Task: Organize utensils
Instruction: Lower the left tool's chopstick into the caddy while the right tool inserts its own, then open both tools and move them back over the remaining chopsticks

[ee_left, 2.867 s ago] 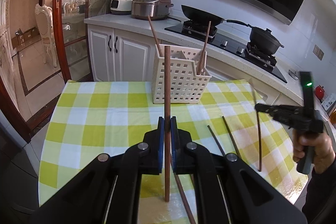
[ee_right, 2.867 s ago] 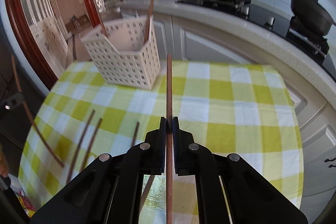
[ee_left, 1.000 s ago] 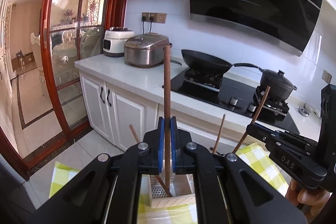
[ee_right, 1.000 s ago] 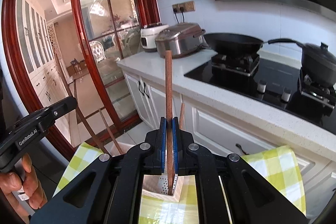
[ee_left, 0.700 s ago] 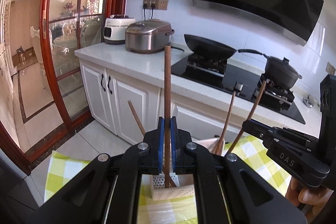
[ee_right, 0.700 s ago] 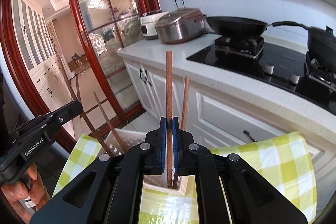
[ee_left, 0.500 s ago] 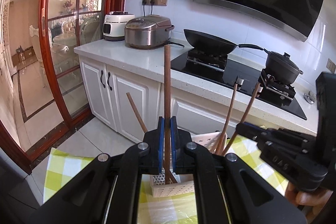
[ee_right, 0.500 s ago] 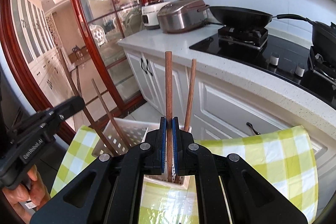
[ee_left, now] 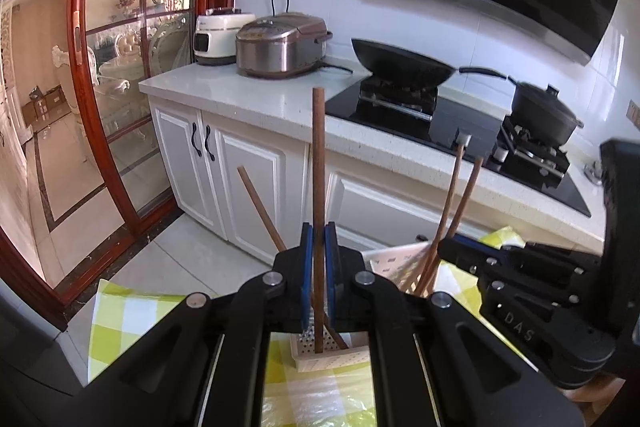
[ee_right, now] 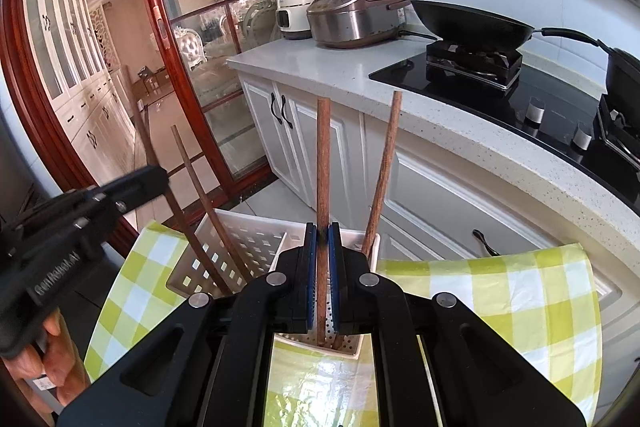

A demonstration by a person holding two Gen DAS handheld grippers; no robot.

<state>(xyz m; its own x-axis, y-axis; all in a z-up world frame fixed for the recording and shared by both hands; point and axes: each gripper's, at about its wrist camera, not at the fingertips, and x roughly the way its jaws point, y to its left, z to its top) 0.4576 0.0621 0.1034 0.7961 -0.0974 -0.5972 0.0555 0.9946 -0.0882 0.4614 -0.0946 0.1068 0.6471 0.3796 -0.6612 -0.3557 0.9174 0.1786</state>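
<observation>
Black gripper [ee_left: 319, 267], blue pads [ee_left: 306, 267]

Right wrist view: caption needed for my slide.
Right gripper holds a chopstick upright in the white basket, beside another chopstick.

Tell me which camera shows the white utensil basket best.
The right wrist view: the white basket shows its perforated wall, rim and divider, with chopsticks standing inside. The left wrist view shows only slivers of it behind the left gripper.
</observation>
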